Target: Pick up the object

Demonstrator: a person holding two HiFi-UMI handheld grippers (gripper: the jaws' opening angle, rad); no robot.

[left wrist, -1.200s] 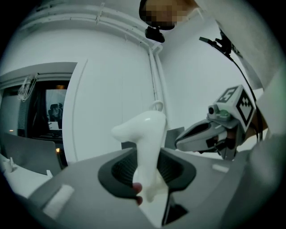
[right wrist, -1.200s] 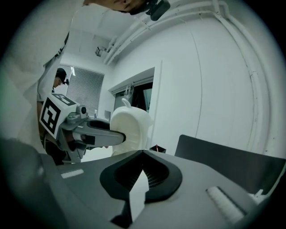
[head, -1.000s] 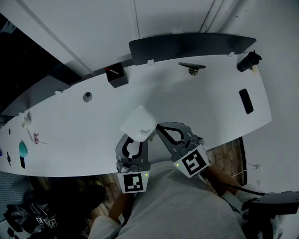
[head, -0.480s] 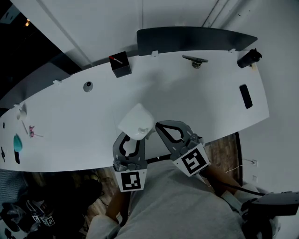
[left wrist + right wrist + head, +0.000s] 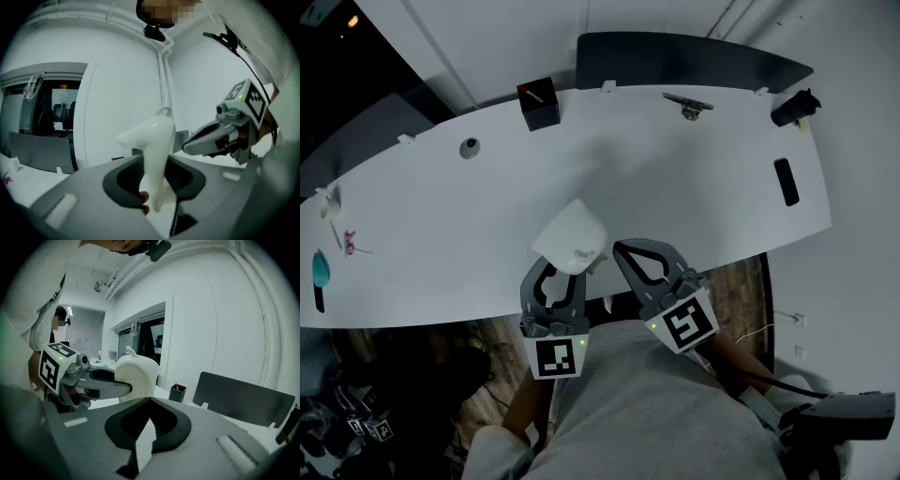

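Pick-up looks done: left gripper (image 5: 562,277) fingers grasping white object (image 5: 570,239), seemingly clear of bench (image 5: 441,234). Right gripper (image 5: 628,251), at its 3 o'clock, fingers clenched, empty. Next: hold grip firm, keep object level.

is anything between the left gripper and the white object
Nothing visible does. The left gripper is shut on the white object, its jaws pressing the narrow lower part. The right gripper sits beside it, shut and empty, not between them.
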